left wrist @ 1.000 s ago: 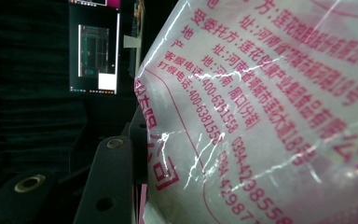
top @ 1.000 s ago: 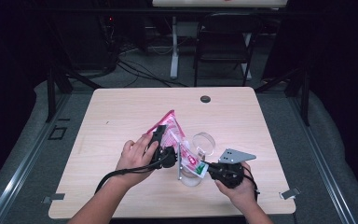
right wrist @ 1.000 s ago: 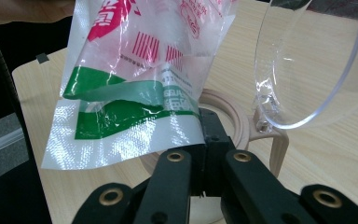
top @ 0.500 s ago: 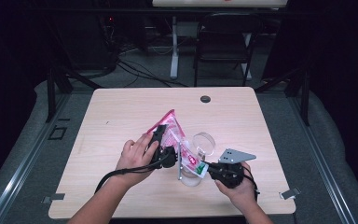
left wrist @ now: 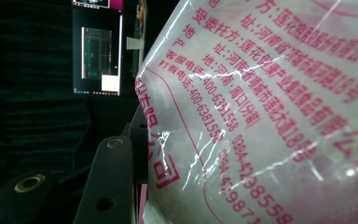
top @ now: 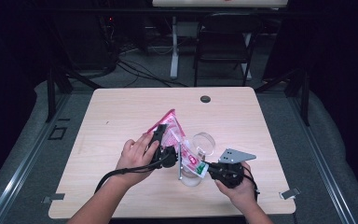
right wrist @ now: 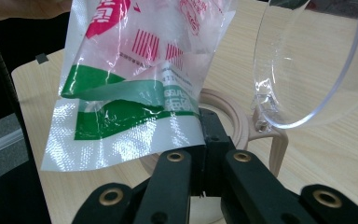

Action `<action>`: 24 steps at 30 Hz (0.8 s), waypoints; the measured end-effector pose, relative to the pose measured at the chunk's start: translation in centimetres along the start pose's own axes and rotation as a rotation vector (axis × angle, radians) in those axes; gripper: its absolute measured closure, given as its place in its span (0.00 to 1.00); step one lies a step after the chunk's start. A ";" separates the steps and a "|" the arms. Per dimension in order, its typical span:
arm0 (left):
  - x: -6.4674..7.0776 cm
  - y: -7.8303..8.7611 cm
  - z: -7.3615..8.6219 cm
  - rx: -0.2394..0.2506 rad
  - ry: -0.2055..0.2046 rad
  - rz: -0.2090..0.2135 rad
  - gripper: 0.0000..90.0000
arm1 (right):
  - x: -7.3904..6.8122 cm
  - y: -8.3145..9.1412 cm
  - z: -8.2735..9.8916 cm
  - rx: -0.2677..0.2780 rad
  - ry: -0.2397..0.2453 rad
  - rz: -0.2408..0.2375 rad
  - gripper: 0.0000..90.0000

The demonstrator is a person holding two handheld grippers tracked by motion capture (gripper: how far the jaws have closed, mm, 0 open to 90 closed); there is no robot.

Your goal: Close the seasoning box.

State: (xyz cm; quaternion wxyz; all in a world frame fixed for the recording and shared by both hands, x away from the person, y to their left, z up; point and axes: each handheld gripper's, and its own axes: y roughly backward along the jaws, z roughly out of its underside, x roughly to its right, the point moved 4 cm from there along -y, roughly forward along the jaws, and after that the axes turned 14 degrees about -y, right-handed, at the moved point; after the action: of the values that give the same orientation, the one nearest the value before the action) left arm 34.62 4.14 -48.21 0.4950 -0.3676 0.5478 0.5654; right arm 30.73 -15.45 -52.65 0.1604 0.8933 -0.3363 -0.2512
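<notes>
We are holding 1 plastic bag (top: 172,133) between 2 grippers, and nothing has shifted over the last second: both hands sit where they were in the earlier high views, so we judge this a steady pause mid-pour rather than a new step. Our left gripper (top: 161,140) is clasping the bag's upper, fuller part, its jaws pressing the printed film (left wrist: 270,121). Our right gripper (right wrist: 205,154) is clenched tight on the bag's lower green-and-white corner (right wrist: 135,116), jaws fully together. The bag is hanging tilted above the near middle of the table (top: 121,116), its low end over a clear round container (top: 204,143) with a beige ring base (right wrist: 228,116) just beside our right gripper. We cannot tell whether anything is inside the container yet; the bag is looking pale and filled with something whitish.
</notes>
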 end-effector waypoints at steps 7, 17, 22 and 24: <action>0.0 0.0 0.0 0.002 -0.001 -0.010 0.65 | 0.0 -0.1 0.0 -0.001 0.000 0.001 1.00; 0.0 0.1 0.0 -0.002 -0.009 -0.009 0.65 | 0.0 -0.1 0.1 -0.003 0.000 0.002 1.00; -0.1 0.1 -0.1 -0.003 -0.014 -0.010 0.65 | 0.1 -0.1 0.1 -0.003 0.000 0.002 1.00; -0.1 0.1 -0.1 -0.004 -0.016 -0.011 0.65 | 0.1 -0.1 0.1 -0.004 0.000 0.002 1.00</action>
State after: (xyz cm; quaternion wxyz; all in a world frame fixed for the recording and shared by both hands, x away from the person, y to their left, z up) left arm 34.52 4.07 -48.13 0.5020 -0.3670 0.5406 0.5667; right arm 30.78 -15.44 -52.76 0.1626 0.8926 -0.3367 -0.2517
